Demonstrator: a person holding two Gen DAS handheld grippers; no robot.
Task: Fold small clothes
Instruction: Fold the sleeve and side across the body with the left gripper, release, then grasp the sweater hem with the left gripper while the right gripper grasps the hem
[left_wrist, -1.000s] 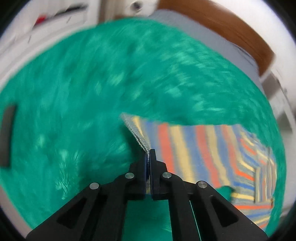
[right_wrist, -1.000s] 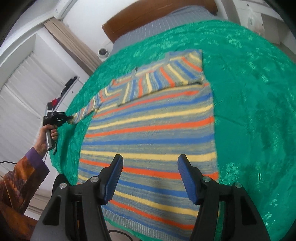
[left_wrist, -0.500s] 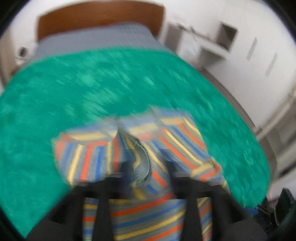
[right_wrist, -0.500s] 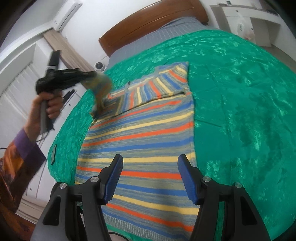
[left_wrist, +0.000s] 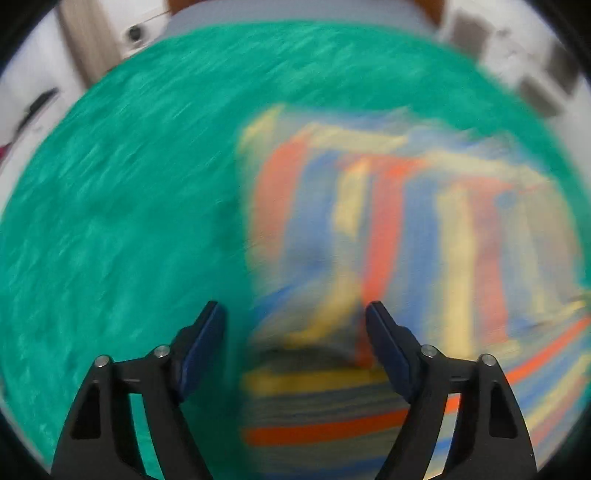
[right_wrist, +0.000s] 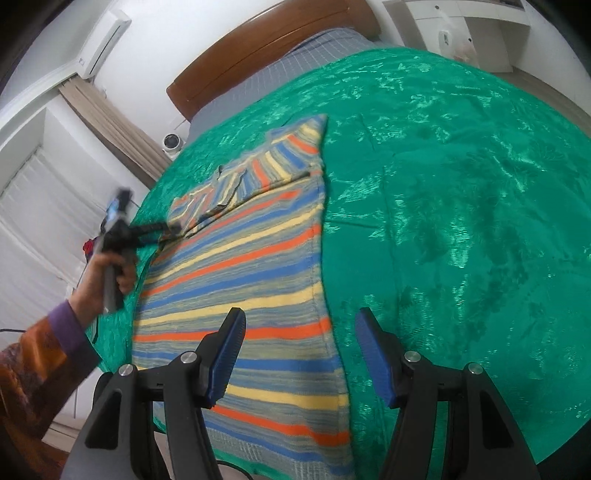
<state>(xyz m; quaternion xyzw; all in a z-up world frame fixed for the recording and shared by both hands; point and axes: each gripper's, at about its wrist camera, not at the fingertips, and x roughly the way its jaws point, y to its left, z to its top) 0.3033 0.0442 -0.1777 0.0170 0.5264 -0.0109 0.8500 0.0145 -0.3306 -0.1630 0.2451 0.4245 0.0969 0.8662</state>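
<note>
Lying flat on the green bedspread (right_wrist: 461, 192), the striped sweater (right_wrist: 251, 280) has both sleeves folded over its top part. The left gripper (left_wrist: 293, 332) hovers above the folded sleeve (left_wrist: 369, 221); its jaws have just been opening and stand wide apart, holding nothing. The right gripper (right_wrist: 299, 354) hangs over the sweater's lower right edge, jaws apart and empty.

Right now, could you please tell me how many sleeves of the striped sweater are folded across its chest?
2: the right sleeve near the collar, the left sleeve beside the left tongs.
</note>
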